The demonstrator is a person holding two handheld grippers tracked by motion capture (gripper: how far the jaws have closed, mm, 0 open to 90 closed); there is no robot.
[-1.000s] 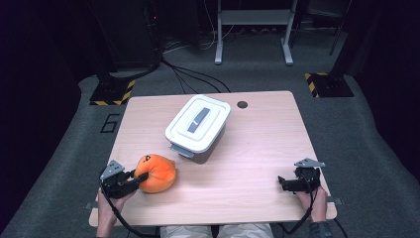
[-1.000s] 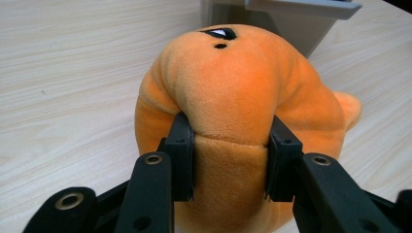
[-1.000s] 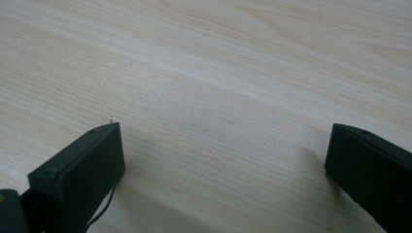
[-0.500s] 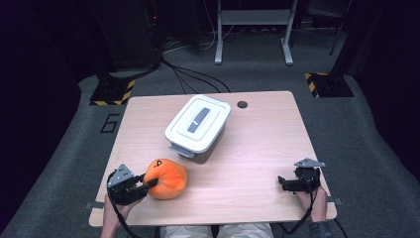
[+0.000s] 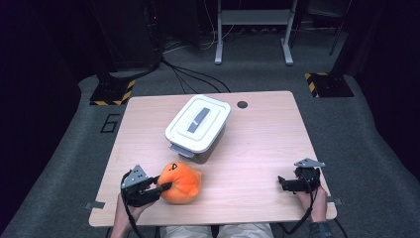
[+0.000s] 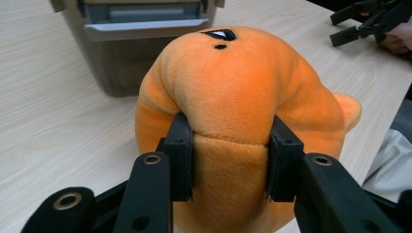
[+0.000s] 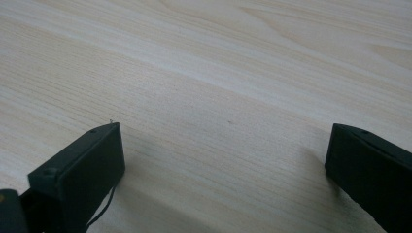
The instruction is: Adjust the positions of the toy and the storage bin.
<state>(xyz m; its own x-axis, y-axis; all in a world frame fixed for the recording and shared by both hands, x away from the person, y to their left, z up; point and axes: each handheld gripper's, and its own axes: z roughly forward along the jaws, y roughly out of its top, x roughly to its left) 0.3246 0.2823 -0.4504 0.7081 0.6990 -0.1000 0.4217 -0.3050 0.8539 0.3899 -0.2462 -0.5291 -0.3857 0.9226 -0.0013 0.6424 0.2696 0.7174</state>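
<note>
Left gripper view: left tool pinches orange plush toy beside box.

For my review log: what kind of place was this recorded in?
Probably a lab or recording studio, not a home: a bare wooden table on grey carpet, hazard-striped stand bases, loose floor cables, and a dark surround.

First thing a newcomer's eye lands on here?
The bright orange plush toy near the table's front edge, pinched in the left gripper. Just behind it stands a closed white-lidded storage box mid-table. The right gripper rests open on bare wood at the front right.
</note>
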